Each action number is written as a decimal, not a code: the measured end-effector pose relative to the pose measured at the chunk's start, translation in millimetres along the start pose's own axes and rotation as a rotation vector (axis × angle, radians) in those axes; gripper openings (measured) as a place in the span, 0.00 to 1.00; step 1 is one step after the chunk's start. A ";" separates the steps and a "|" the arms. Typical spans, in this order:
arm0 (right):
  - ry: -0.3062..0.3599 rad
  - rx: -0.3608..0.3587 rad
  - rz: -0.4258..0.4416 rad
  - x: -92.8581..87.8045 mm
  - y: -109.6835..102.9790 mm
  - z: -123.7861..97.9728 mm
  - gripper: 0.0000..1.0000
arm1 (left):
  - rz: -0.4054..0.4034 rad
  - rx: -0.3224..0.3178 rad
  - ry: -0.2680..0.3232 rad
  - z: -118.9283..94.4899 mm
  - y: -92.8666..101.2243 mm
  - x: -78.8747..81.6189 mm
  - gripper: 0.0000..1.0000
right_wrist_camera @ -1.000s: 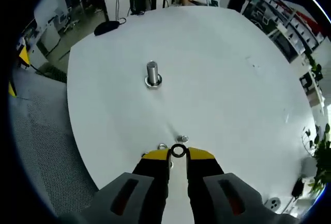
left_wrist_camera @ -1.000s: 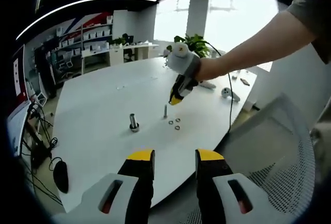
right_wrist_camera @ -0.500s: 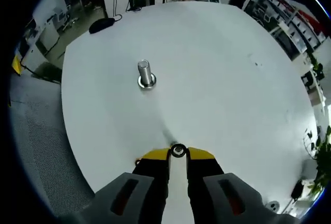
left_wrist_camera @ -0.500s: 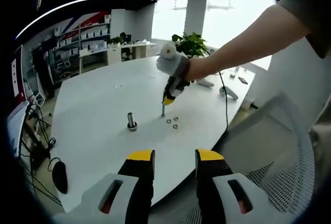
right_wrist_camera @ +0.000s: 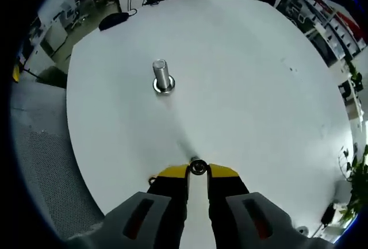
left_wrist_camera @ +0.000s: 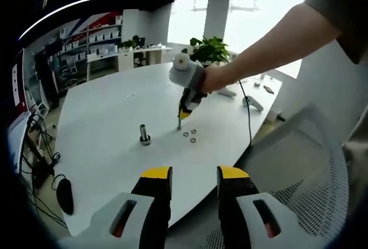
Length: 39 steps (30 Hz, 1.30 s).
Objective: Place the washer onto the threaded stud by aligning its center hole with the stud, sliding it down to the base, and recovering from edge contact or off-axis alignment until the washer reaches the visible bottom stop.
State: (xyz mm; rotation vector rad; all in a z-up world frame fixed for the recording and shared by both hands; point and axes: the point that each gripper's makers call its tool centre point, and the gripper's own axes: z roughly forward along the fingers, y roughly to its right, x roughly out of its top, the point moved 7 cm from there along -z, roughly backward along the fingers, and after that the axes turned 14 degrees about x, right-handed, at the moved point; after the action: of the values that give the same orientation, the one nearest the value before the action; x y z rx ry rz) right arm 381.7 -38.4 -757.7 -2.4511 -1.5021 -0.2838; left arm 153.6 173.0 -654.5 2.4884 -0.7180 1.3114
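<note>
fingers (left_wrist_camera: pixel 157 174): yellow tips, black | housings grey, red slots | sleeve (left_wrist_camera: pixel 345 7): olive

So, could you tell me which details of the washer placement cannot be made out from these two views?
- Stud, left gripper view: too small to show threads or a bottom stop.
- Stud, right gripper view: almost hidden behind the washer in the right gripper.
- Hole-to-stud alignment: cannot tell; the washer covers it.
- Spare washers: too small to compare.

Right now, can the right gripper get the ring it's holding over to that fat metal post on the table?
Probably yes. The right gripper pinches the washer, and bare white table lies between it and the upright stud; nothing stands in between.
</note>
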 end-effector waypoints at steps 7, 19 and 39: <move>-0.029 0.008 -0.001 -1.3 3.4 11.3 0.14 | -0.002 0.008 0.003 -0.2 -1.1 0.1 0.29; -0.056 0.028 0.039 -8.5 -7.8 22.3 0.14 | -0.002 0.015 -0.006 0.8 -2.0 -0.9 0.28; -0.058 0.045 0.086 -13.0 -4.4 35.0 0.15 | -0.020 0.028 -0.016 1.3 -4.1 -1.8 0.29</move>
State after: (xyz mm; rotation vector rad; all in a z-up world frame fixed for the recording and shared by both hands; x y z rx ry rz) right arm 373.1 -36.5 -794.2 -2.4996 -1.4053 -0.1620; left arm 155.8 176.5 -656.7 2.5241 -0.6807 1.3040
